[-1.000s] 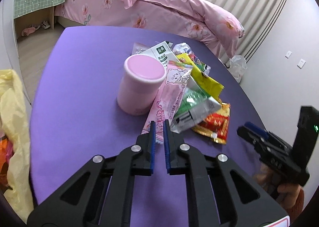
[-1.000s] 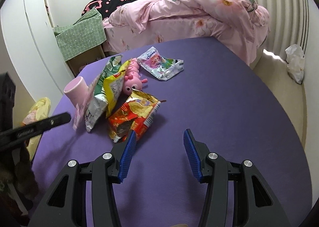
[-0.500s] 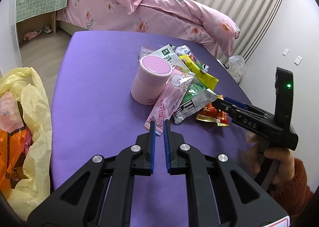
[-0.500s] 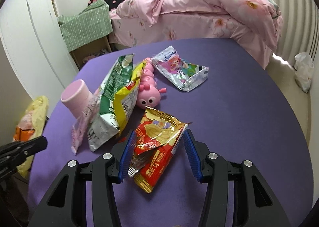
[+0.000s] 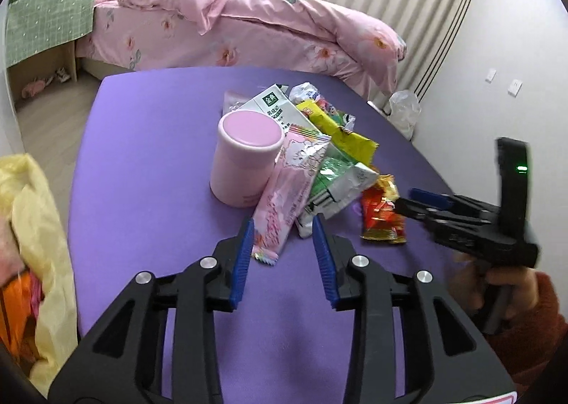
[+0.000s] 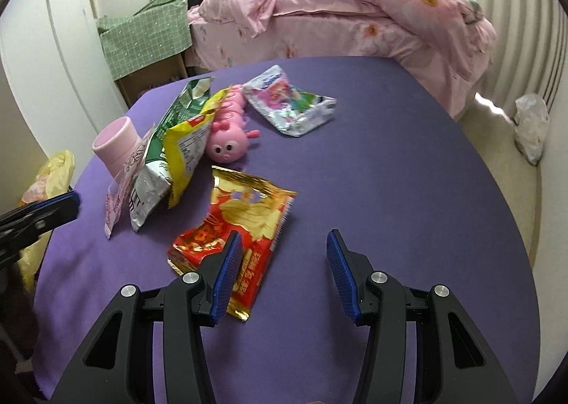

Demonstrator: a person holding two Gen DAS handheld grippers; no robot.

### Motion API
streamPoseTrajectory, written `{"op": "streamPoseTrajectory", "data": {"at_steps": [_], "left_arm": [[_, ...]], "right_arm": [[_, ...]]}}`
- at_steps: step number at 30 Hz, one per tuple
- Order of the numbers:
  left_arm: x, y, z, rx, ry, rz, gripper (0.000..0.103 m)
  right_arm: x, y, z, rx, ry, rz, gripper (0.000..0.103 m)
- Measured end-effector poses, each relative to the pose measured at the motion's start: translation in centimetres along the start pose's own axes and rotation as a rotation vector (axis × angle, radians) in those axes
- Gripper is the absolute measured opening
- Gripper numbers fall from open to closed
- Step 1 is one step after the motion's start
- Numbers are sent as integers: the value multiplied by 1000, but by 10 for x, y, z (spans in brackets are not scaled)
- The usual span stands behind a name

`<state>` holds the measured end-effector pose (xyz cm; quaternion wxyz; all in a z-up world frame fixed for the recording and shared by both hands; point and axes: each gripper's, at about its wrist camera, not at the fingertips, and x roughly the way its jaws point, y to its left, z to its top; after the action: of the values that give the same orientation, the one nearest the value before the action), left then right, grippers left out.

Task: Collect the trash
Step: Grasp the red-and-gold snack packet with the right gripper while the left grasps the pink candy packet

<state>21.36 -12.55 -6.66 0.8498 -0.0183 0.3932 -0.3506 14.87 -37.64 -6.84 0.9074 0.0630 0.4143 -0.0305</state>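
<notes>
Centrally on the purple tabletop (image 6: 390, 162) lies a loose heap of wrappers. Nearest the right tongs (image 6: 284, 271) is a red-and-gold foil snack packet (image 6: 245, 219), its long axis running from the near edge toward the far edge; its near end is hidden behind the left blue pad, and its printing is too small to read. These tongs are spread wide, the packet only partly between them, with no pinch visible. The left tongs (image 5: 283, 255) are opening; the near tip of a long pink printed wrapper (image 5: 291, 191) lies just inside them, unpinched, its far end leaning against an upright pink cylindrical cup (image 5: 246, 159). A green-and-white packet (image 6: 159, 159) and a yellow packet (image 6: 188, 152) overlap beside a pink plastic caterpillar toy (image 6: 229, 134). Beyond, a black pillow reads "HELLO". A yellow plastic bag (image 5: 32, 248) is cut off past the tabletop's left edge.
</notes>
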Motion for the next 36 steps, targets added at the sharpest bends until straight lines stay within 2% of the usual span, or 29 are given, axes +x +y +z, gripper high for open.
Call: {"op": "streamPoseTrajectory", "data": {"at_steps": [7,11,13,18,20,22,23,24,29,36], "left_arm": [[31,-1,11,37,47,32,33],[42,2,12,-2,90,34,33],[44,4,11,-15,110,31,19],[28,5,6,-42,114,37,10],[18,4,2,-46,120,46,9],[6,2,-4,-50,117,41,9],[0,2,-6,-54,113,41,9],[-6,2,-9,-58,107,45,9],[-26,5,-18,-84,78,78,9],[-35,10,-26,-102,69,95,9]], "right_arm": [[-15,-8,-10,7,-10,-12,47],[-21,-8,-14,8,-25,-20,47],[-23,-7,-15,13,-31,-15,47],[-25,-8,-15,28,-42,5,47],[-26,-9,-15,48,-48,34,47],[-26,-9,-14,65,-56,44,52],[-26,-7,-13,67,-57,46,59],[-25,-4,-11,56,-58,53,60],[-13,18,-5,-23,-20,43,60],[7,25,10,35,10,25,60]]}}
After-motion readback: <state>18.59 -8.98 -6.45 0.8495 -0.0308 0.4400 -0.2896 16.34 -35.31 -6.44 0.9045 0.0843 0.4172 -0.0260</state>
